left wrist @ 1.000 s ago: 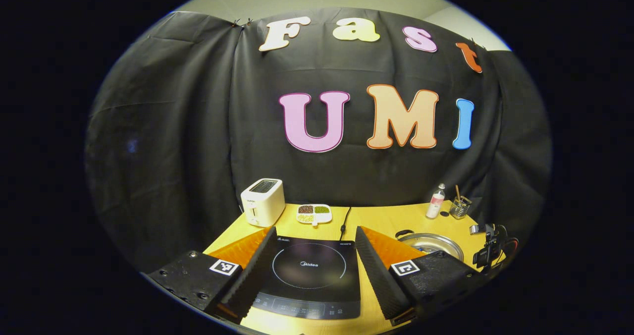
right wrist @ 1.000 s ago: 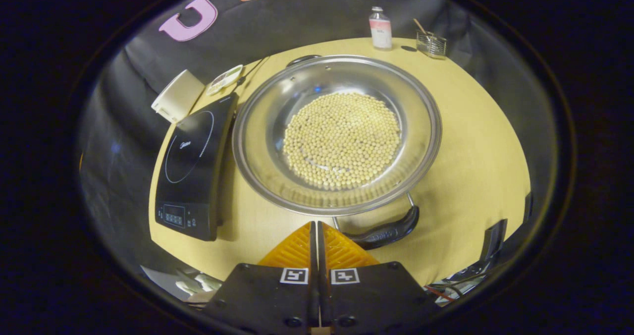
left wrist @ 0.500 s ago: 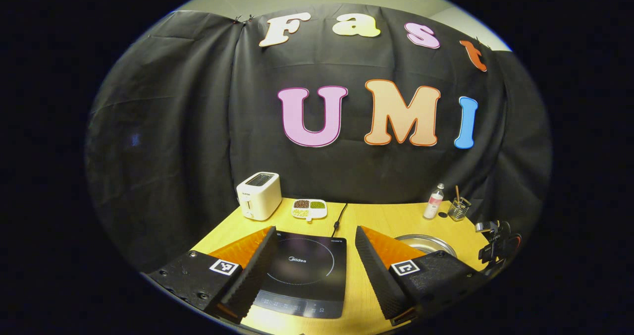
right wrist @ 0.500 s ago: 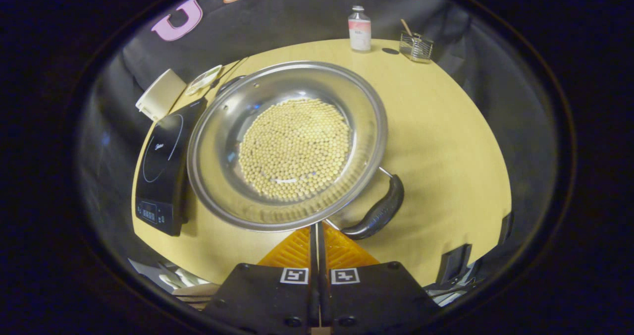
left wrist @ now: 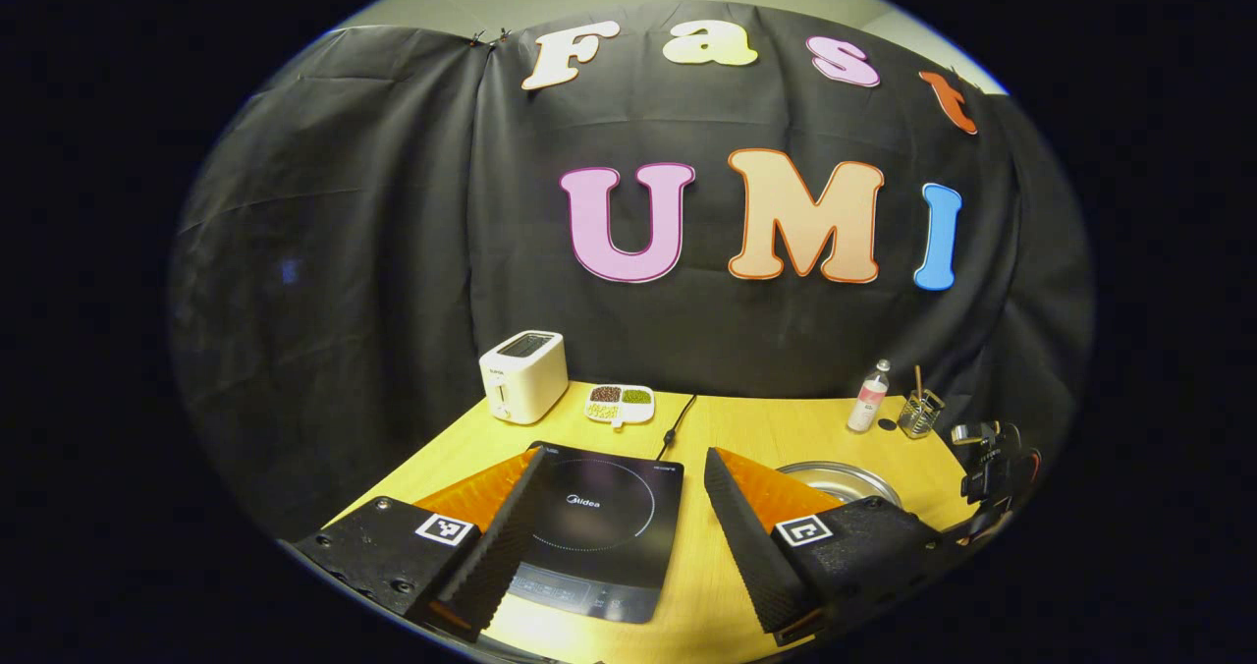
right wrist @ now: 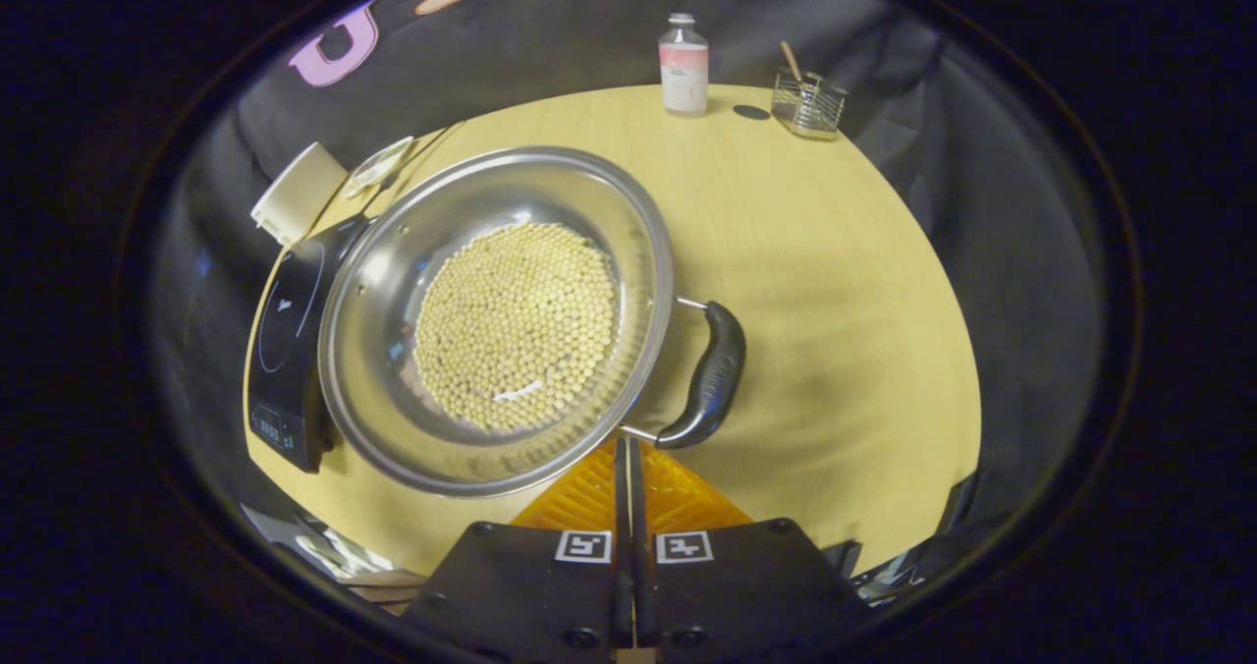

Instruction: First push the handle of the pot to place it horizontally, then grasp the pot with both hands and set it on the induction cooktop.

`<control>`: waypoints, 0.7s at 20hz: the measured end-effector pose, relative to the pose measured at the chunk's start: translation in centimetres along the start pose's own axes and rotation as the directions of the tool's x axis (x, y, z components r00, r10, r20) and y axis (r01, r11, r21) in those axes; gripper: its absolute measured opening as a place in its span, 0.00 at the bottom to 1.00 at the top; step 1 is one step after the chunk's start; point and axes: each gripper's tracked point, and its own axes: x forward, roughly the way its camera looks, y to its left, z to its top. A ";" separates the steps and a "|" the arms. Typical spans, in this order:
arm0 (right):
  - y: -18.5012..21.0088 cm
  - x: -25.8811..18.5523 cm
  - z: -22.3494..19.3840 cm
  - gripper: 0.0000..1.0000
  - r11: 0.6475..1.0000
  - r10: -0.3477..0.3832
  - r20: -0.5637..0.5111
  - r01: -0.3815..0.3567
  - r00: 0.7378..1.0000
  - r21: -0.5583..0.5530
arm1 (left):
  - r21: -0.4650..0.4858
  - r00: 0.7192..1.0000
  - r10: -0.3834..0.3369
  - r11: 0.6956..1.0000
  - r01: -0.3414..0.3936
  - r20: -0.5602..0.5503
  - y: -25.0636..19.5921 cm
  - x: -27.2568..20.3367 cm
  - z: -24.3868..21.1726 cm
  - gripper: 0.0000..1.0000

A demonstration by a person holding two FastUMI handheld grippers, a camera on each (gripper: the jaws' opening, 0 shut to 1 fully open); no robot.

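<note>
A steel pot (right wrist: 393, 251) holding yellow beans stands on the yellow table, its left rim over the edge of the black induction cooktop (right wrist: 280, 335). Its black handle (right wrist: 709, 377) points to the right in the right gripper view. My right gripper (right wrist: 628, 453) is shut and empty, its tips at the pot's near rim, beside the handle's lower wire. In the left gripper view my left gripper (left wrist: 624, 458) hangs open above the cooktop (left wrist: 599, 517), with the pot (left wrist: 869, 482) partly hidden behind its right finger. The right gripper (left wrist: 992, 468) shows at the far right.
At the back of the table stand a white toaster (left wrist: 522, 374), a divided dish of beans (left wrist: 621, 404), a small bottle (right wrist: 683, 63) and a wire holder with a stick (right wrist: 807, 104). A cable (left wrist: 680, 423) runs back from the cooktop. The black cloth wall closes the back.
The pot has turned: its handle swung from the near side round to the right. The pot shifted left toward the cooktop. The left gripper's view drew back a little.
</note>
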 end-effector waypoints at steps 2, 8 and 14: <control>-0.8 0.3 1.0 0.03 1.000 0.002 0.004 -0.002 1.000 -0.007 | 0.006 1.000 0.016 1.000 -0.016 -0.005 -0.3 -0.3 -0.1 0.96; -2.3 1.3 3.5 0.02 0.999 0.030 0.014 -0.031 0.999 0.015 | 0.006 0.997 0.066 0.998 -0.066 -0.034 -0.3 -0.9 -1.1 0.96; -2.9 2.1 5.4 0.02 0.999 0.046 0.027 -0.046 0.999 0.000 | 0.046 0.991 0.101 0.994 -0.097 -0.083 -1.3 -0.7 -3.1 0.96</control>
